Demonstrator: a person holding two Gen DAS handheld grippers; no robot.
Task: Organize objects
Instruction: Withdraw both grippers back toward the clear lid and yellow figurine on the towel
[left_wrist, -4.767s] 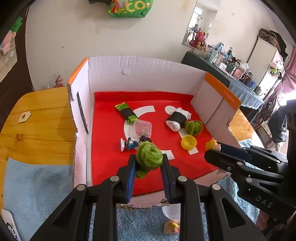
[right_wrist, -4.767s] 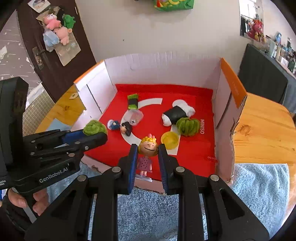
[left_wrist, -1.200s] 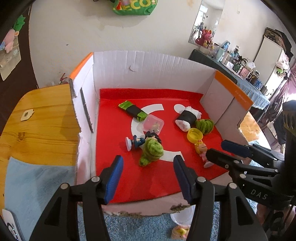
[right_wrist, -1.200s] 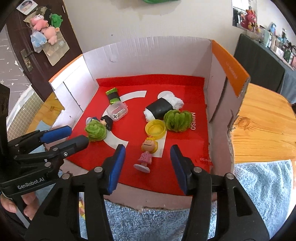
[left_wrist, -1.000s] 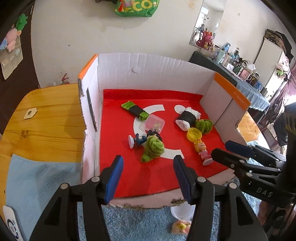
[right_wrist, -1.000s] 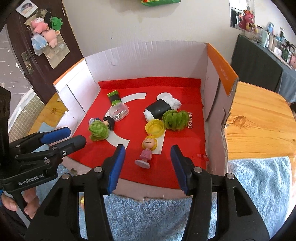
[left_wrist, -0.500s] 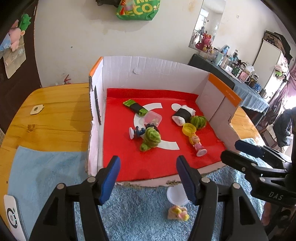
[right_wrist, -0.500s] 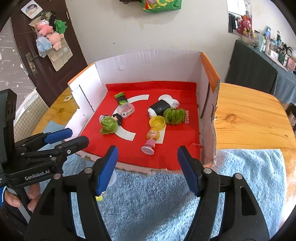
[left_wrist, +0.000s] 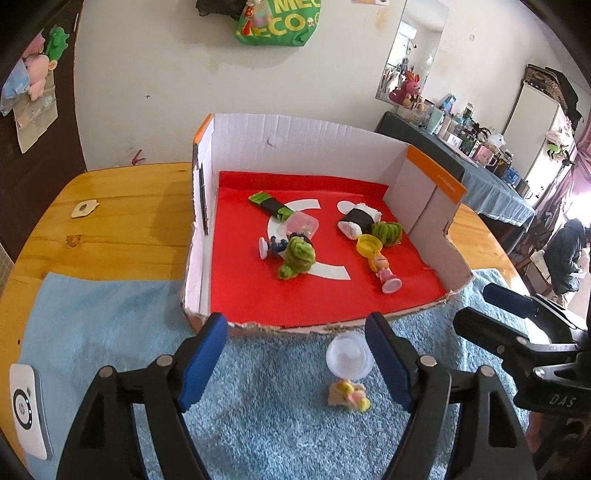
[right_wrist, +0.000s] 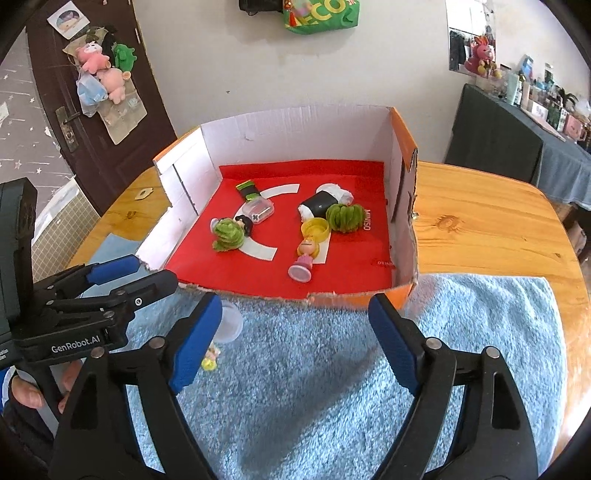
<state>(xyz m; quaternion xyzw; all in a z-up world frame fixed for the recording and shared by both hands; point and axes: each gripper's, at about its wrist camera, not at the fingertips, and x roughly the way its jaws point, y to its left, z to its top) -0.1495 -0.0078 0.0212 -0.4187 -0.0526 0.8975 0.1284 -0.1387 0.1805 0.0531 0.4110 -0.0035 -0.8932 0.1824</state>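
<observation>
A red-floored cardboard box (left_wrist: 207, 206) (right_wrist: 402, 206) holds several toys: a green fuzzy toy (left_wrist: 297, 256) (right_wrist: 229, 234), a blonde doll in pink (left_wrist: 384, 269) (right_wrist: 304, 256), a yellow cap (left_wrist: 368, 244), a second green fuzzy ball (right_wrist: 345, 218) and a black-and-white roll (right_wrist: 325, 201). My left gripper (left_wrist: 295, 354) is open and empty over the blue towel in front of the box. My right gripper (right_wrist: 295, 334) is open and empty, also in front of the box. A clear cup (left_wrist: 349, 358) and a small pink-yellow toy (left_wrist: 349, 395) lie on the towel.
The blue towel (right_wrist: 332, 369) covers the near part of the wooden table (right_wrist: 480, 221). A white device (left_wrist: 27, 410) lies at the towel's left edge. A wall stands behind the box, a dark door (right_wrist: 74, 110) at the left.
Both grippers let go of their toys inside the box, opened wide and drew back over the towel. The green toy and the doll now lie on the red floor.
</observation>
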